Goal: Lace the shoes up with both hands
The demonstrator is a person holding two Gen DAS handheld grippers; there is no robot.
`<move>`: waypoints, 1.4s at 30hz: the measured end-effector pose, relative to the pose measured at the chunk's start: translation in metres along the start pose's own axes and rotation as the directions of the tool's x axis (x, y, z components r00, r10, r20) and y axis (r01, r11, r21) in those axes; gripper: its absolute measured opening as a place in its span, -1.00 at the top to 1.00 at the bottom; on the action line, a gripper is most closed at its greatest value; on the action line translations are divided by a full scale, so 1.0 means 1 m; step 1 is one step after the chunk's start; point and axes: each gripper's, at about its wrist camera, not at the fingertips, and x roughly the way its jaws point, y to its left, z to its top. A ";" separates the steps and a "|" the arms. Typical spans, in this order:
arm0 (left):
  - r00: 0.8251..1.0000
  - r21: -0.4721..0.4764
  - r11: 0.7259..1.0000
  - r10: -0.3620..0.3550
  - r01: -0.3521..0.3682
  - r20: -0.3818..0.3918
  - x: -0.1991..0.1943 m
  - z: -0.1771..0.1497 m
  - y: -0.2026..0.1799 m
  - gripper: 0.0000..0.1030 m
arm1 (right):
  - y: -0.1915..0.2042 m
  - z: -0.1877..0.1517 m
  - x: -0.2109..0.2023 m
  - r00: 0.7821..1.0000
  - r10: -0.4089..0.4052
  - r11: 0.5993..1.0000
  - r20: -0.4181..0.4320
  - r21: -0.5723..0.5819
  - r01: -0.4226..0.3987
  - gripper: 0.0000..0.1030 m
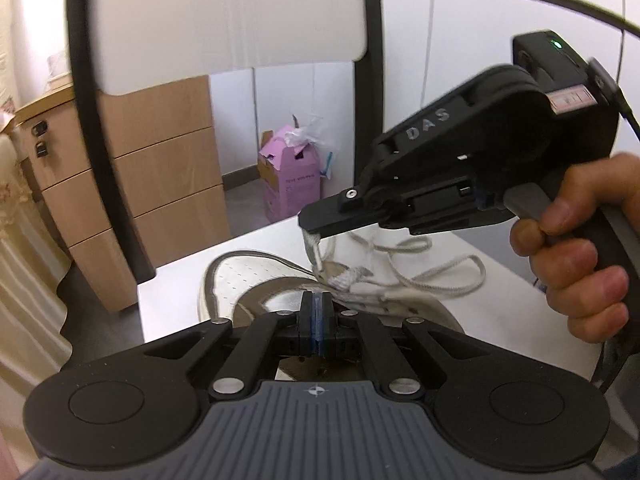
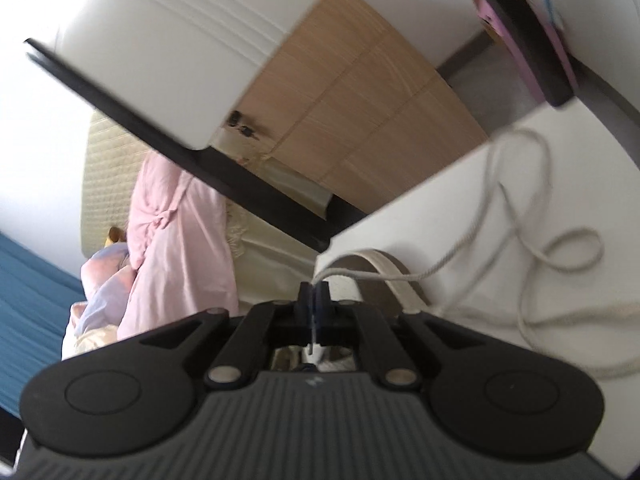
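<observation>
Nearest us, left gripper (image 1: 316,310) sits w/ pads nearly touching, nothing visibly between them, just over the shoe (image 1: 256,280) near the table (image 1: 180,300) front edge. Beyond, right gripper (image 1: 310,236) is clamped on the lace (image 1: 436,276) end. We should keep that pinch firm, steady the shoe w/ the left, and draw slack toward the eyelets w/o snagging the loose loops.

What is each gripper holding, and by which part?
The right gripper pinches the shoelace near its end, above the shoe. The left gripper looks shut on nothing.
</observation>
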 end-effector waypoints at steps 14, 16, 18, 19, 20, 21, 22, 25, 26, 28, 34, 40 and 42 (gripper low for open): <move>0.996 -0.114 0.993 -0.025 0.034 0.081 -0.017 0.008 0.014 0.48 | 0.026 -0.003 -0.004 0.999 0.027 0.987 -0.033 -0.159 -0.032 0.96; 0.996 -0.108 0.994 -0.026 0.035 0.081 -0.017 0.007 0.012 0.83 | 0.025 -0.003 -0.002 0.998 0.040 0.988 -0.045 -0.147 -0.046 0.96; 0.997 -0.104 0.994 -0.032 0.040 0.077 -0.015 0.006 0.012 0.93 | 0.025 -0.004 -0.001 0.997 0.049 0.989 -0.053 -0.139 -0.056 0.96; 0.996 -0.100 0.994 -0.028 0.036 0.081 -0.016 0.006 0.012 0.94 | 0.025 -0.004 -0.001 0.997 0.054 0.989 -0.054 -0.133 -0.061 0.95; 0.996 -0.095 0.995 -0.027 0.036 0.087 -0.017 0.005 0.011 0.94 | 0.023 -0.004 -0.001 0.996 0.063 0.990 -0.058 -0.119 -0.069 0.95; 0.996 -0.096 0.995 -0.027 0.035 0.090 -0.018 0.005 0.012 0.95 | 0.022 -0.003 -0.001 0.995 0.072 0.991 -0.064 -0.105 -0.078 0.92; 0.995 -0.098 0.995 -0.024 0.033 0.093 -0.019 0.005 0.013 0.95 | 0.021 -0.002 -0.001 0.994 0.084 0.992 -0.071 -0.089 -0.090 0.87; 0.995 -0.097 0.995 -0.017 0.026 0.096 -0.020 0.004 0.013 0.95 | 0.014 0.001 -0.001 0.990 0.109 0.993 -0.090 -0.034 -0.113 0.71; 0.995 -0.094 0.995 -0.017 0.026 0.095 -0.020 0.004 0.013 0.95 | 0.012 0.002 0.000 0.987 0.126 0.992 -0.098 -0.004 -0.127 0.64; 0.996 -0.088 0.996 -0.015 0.023 0.092 -0.020 0.004 0.012 0.95 | 0.006 0.003 0.003 0.981 0.160 0.987 -0.114 0.055 -0.154 0.60; 0.997 -0.084 0.996 0.000 0.007 0.083 -0.021 0.004 0.011 0.94 | 0.010 0.001 0.008 0.974 0.164 0.986 -0.154 0.049 -0.159 0.86; 0.998 -0.076 0.997 0.016 -0.011 0.068 -0.020 0.004 0.011 0.92 | 0.007 -0.001 0.011 0.973 0.166 0.985 -0.158 0.073 -0.156 0.94; 0.998 -0.069 0.997 0.033 -0.029 0.055 -0.018 0.004 0.010 0.91 | 0.002 -0.002 0.011 0.974 0.168 0.982 -0.149 0.109 -0.153 0.94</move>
